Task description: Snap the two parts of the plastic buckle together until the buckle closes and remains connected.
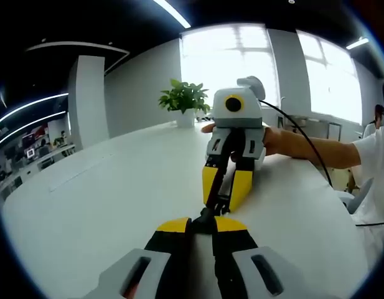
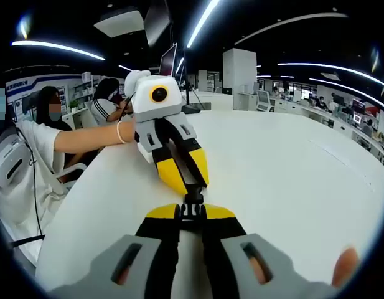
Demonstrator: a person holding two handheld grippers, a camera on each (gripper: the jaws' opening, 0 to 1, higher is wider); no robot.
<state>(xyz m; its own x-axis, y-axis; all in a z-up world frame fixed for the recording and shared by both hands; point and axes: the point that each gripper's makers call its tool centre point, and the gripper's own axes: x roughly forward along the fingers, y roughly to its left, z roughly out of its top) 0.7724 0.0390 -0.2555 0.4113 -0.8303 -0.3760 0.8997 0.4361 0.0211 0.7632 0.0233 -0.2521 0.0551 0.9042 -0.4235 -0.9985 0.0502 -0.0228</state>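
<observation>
The left tool [image 1: 202,223] and right tool [image 2: 190,213] meet tip to tip just above the white desk [image 1: 104,193], each closed narrow on one end of the black buckle [image 2: 192,204]. It is small, dark and slim, spanning the gap between them. Farther off stands a potted plant [image 1: 184,101].

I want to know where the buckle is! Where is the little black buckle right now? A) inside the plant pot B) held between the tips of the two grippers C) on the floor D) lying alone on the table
B: the buckle sits between the left gripper and the right gripper, which meet tip to tip above the table.
</observation>
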